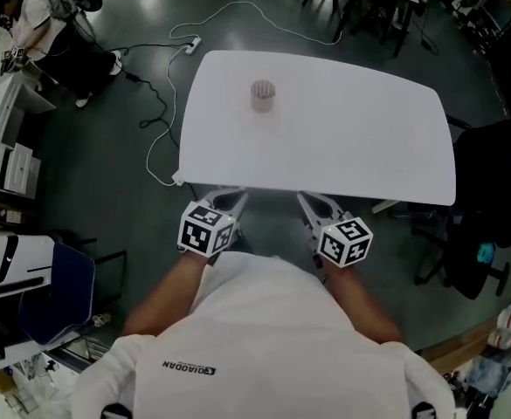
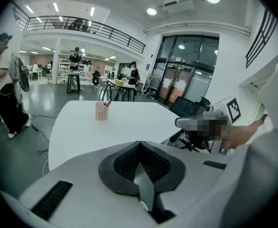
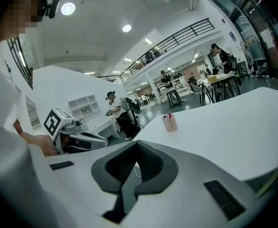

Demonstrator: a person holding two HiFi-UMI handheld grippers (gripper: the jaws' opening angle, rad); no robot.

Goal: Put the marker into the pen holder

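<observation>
Head view puts the pen holder (image 1: 263, 94) upright on the far left of the bench (image 1: 351, 147), well apart from both grippers at the near edge. Seen from the left gripper view, a red-tipped marker (image 2: 107, 104) already leans inside it, so the task looks finished, and the next move probably calls only for keeping clear. The left gripper (image 1: 236, 196) has its fingers (image 2: 122, 163) pressed together on nothing. The right gripper (image 1: 308, 201) is likewise closed and empty.
</observation>
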